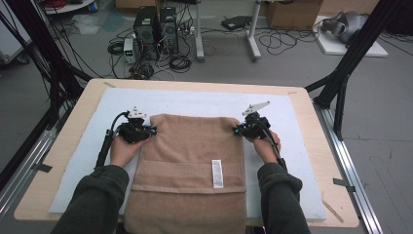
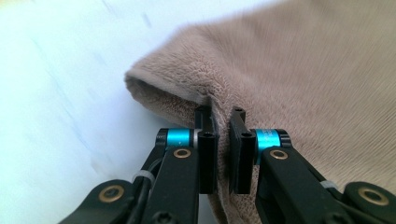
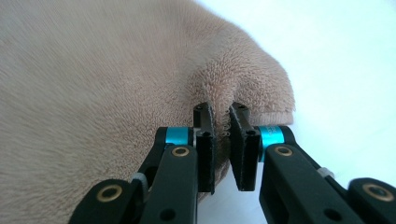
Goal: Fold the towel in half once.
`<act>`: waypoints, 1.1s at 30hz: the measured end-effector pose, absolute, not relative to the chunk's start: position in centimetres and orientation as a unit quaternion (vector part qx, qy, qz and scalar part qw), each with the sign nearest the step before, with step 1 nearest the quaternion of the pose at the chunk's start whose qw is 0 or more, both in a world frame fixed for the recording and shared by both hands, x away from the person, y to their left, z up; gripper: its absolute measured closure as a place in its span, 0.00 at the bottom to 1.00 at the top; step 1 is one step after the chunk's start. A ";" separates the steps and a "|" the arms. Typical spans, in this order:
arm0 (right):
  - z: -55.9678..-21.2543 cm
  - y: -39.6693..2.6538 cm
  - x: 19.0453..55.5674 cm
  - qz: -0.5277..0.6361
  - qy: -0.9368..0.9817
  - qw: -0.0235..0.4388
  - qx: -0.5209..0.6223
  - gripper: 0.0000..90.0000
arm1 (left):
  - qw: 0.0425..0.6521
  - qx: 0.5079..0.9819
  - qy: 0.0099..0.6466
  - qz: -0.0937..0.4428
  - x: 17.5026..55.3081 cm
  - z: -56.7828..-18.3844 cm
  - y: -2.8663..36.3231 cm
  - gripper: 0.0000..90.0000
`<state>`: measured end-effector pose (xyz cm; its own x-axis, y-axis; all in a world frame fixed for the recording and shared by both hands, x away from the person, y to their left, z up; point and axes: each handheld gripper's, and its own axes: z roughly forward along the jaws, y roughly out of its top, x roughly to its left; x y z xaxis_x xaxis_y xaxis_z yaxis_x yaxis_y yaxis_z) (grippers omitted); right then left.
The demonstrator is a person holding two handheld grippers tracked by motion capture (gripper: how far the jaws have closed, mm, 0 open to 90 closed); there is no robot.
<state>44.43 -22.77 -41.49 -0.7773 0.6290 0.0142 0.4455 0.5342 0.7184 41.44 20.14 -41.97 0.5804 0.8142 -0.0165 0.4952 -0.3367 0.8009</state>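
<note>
Lying folded on the white mat of the worktop, the tan towel shows in the high view with the left gripper at its far left corner and the right gripper at its far right corner. In the left gripper view the fingers pinch the towel's edge. In the right gripper view the fingers clamp a fold of pile.

Clearance on the table

Bare white mat is left open beyond the towel; both side strips are taken by forearms.
</note>
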 end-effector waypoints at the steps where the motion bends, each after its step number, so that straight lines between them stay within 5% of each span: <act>1: -40.5 -22.8 44.8 0.374 0.864 0.132 0.310 0.92 | 0.405 0.790 0.411 0.208 41.8 -41.2 20.0 0.93; 9: -31.7 -23.3 47.9 0.407 0.841 0.193 0.299 0.87 | 0.440 0.758 0.411 0.251 45.6 -32.8 20.2 0.89; 11: -32.0 -23.8 48.8 0.427 0.825 0.177 0.325 0.67 | 0.428 0.765 0.419 0.237 46.2 -33.3 20.5 0.71; 13: -33.9 -24.1 49.7 0.431 0.816 0.121 0.365 0.50 | 0.415 0.777 0.420 0.219 46.2 -34.5 20.9 0.65; 18: -37.6 -23.9 48.9 0.409 0.827 0.091 0.374 0.44 | 0.411 0.787 0.412 0.204 44.4 -37.4 21.9 0.59; 26: -38.7 -22.4 44.6 0.386 0.854 0.106 0.332 0.49 | 0.407 0.807 0.380 0.197 40.1 -39.5 22.6 0.53; 33: -39.8 -22.0 40.0 0.413 0.859 0.112 0.282 0.54 | 0.427 0.815 0.349 0.176 36.4 -40.8 22.8 0.59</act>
